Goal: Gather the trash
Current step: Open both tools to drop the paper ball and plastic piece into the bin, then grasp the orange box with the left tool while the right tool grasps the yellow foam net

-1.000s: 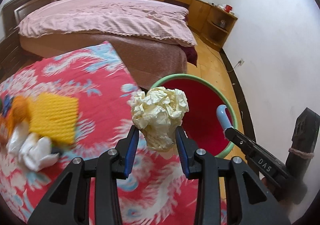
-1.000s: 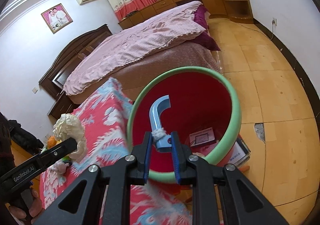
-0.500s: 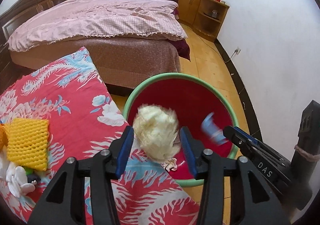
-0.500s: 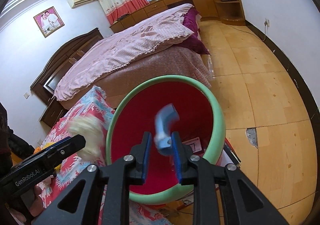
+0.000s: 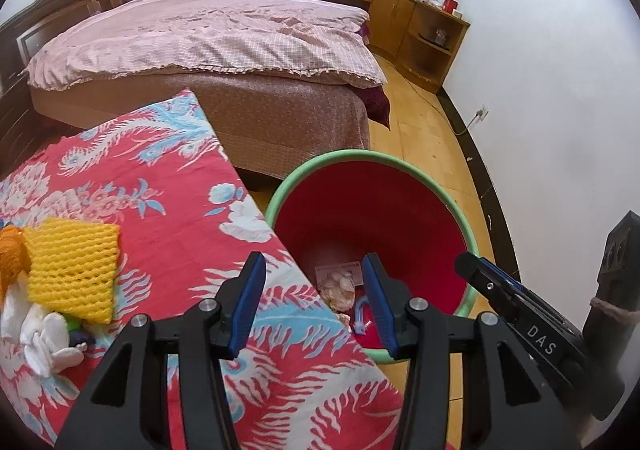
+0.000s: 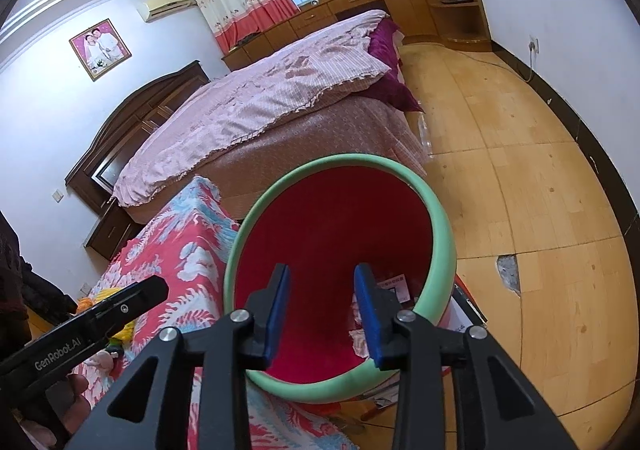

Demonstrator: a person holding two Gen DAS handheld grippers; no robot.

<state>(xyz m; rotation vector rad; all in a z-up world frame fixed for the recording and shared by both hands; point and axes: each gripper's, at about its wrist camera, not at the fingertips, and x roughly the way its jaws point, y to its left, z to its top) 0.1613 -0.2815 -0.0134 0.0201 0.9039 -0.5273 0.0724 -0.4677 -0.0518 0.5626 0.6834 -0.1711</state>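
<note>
At the bottom of the red bin [image 5: 372,218], a crumpled paper wad [image 5: 338,288] and a blue hook-shaped scrap [image 5: 359,310] lay together. Above its green rim hung the left gripper [image 5: 314,300], released and empty, and the right gripper [image 6: 322,310], its jaws opening on nothing. More trash (a yellow foam net [image 5: 72,270], white tissue [image 5: 44,334]) waited on the flowered cloth [image 5: 160,210], presumably next.

L gripper [image 5: 314,304] jaws apart, empty, over table edge. Red bin [image 5: 424,186] below: crumpled paper [image 5: 338,288], blue hook [image 5: 359,310] inside. Yellow foam net [image 5: 72,268] on cloth [image 5: 160,210].
</note>
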